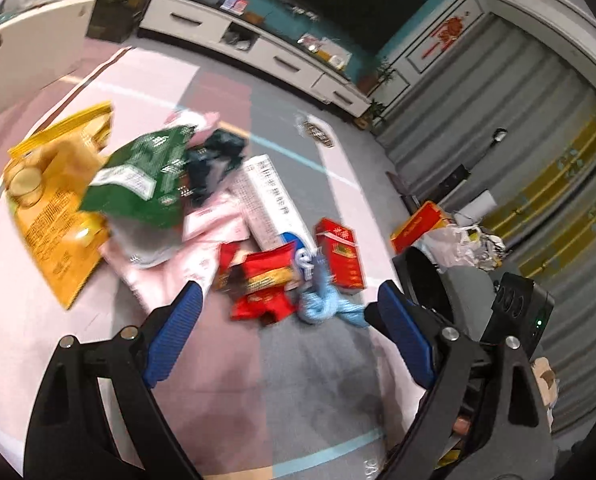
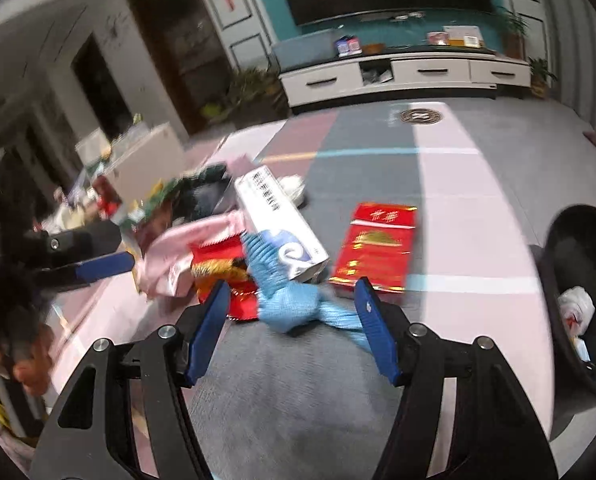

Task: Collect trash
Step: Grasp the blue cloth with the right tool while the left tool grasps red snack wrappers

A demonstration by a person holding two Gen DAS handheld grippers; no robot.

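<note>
Both wrist cams look down, near, sharing floor litter [image 1: 266, 240].

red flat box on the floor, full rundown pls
The red box is a flat carton, looks like glossy card, with gold print and a gold band across its lid end. It appears closed and undamaged, lying face up on the grey-and-pink mat, right of the white tube box. The blue cloth lies close to its near corner; contact unclear. Neither tongs touch it.

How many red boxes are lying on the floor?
2. One red box lies beside the long white box in the pile; another red box lies behind the black bin. More may be hidden under the wrappers.
</note>
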